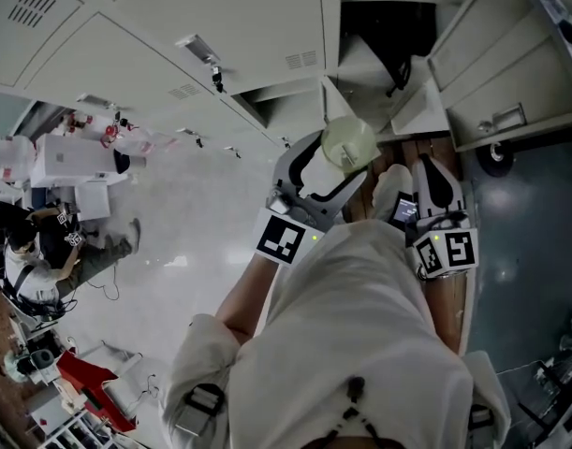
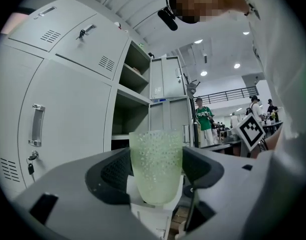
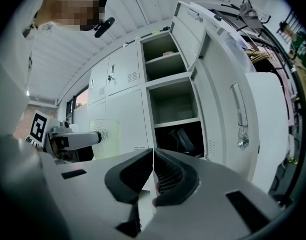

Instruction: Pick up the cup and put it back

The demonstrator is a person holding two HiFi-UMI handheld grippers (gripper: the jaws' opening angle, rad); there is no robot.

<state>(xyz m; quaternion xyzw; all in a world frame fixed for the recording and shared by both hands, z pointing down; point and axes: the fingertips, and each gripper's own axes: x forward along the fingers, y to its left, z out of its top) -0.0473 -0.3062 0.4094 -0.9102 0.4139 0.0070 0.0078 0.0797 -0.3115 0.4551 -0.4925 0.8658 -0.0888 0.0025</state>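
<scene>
**A:** How is the left gripper (image 2: 157, 173) set?

**B:** Its jaws are spread wide and pressed on the pale green, dimpled, translucent plastic cup (image 2: 156, 154). The cup is held upright between the dark ribbed pads (image 2: 115, 171).

**A:** And the right gripper (image 3: 153, 176)?

**B:** It is closed on nothing.

**A:** How is the cup best put back?

**B:** Open shelves of the grey metal locker (image 2: 126, 115) are seen at 11 o'clock of the cup, but the resting spot cannot be told. The cup should be kept level and lowered gently. It should be released only once its base is borne.
</scene>
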